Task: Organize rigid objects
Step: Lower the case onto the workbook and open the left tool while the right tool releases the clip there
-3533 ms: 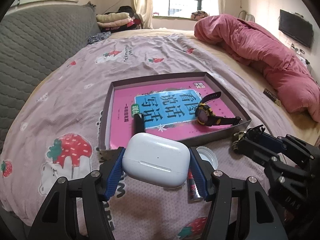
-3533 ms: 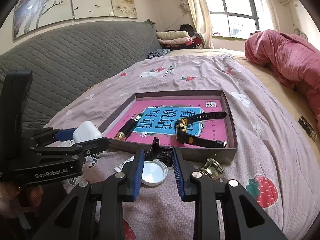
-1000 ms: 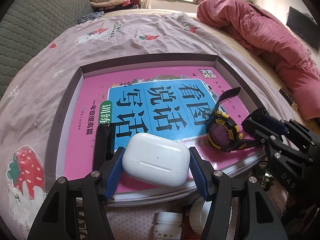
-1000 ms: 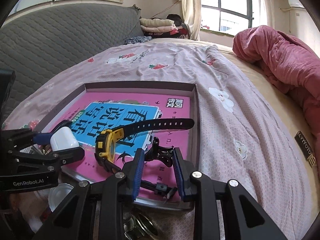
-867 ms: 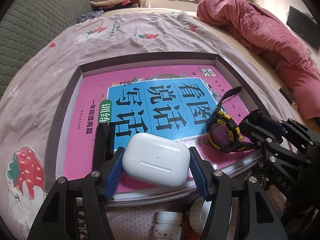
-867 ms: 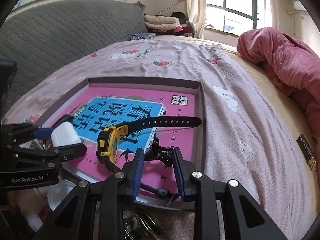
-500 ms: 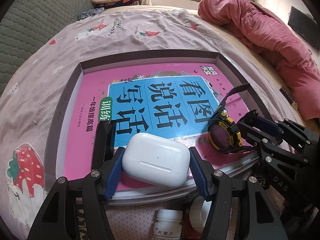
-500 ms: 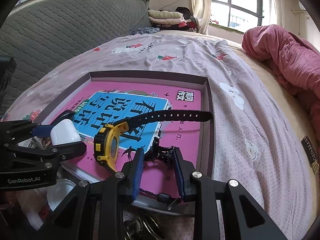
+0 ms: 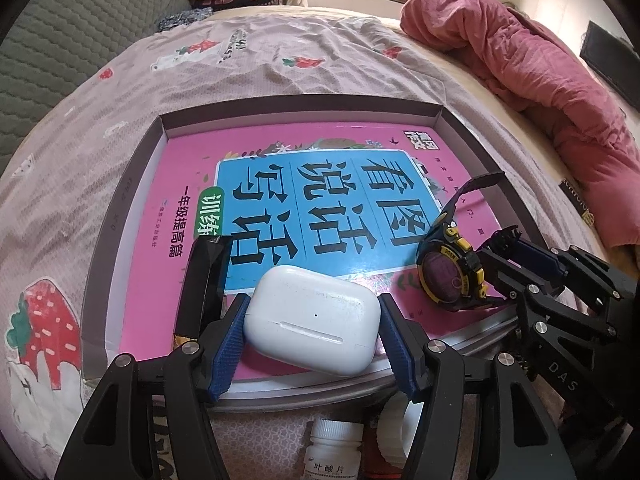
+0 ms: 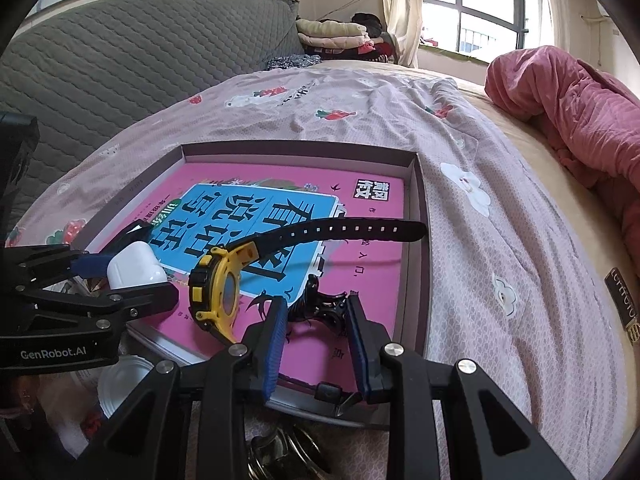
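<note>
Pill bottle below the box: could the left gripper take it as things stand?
Probably not: the left gripper is shut on the white earbud case, so the pill bottle would have to wait.

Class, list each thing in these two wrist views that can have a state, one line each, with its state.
Left gripper: shut on the earbud case.
Earbud case: lid closed, held over the box.
Right gripper: shut on a small black object.
Watch: unbuckled, standing on edge.
Box: open, book inside.
Pill bottle: capped, upright.
</note>
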Demonstrator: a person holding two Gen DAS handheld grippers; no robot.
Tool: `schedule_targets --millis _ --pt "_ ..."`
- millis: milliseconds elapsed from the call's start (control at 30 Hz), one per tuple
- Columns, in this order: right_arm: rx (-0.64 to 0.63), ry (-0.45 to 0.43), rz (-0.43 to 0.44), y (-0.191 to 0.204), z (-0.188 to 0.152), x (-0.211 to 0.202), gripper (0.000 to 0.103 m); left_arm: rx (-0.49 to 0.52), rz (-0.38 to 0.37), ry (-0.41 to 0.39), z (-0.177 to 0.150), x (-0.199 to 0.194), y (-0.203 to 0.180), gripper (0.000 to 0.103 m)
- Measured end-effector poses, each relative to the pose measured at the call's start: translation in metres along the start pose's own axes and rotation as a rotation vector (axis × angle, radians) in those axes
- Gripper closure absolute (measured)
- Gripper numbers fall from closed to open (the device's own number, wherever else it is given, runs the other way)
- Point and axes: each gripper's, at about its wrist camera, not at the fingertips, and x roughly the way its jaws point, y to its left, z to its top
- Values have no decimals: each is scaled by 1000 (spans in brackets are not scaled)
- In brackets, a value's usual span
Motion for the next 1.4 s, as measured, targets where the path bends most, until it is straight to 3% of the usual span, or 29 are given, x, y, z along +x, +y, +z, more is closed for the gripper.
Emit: schedule_targets --millis 467,700,1400 --pt "-10 -27 -11 2 -1 -5 73 -4 0 4 2 1 -1 38" --pt "13 -73 4 -2 1 -12 55 5 7 2 1 -1 -1 38" --pt "-7 -166 -4 -1 -2 -34 49 34 29 -14 -4 -20 -5 38"
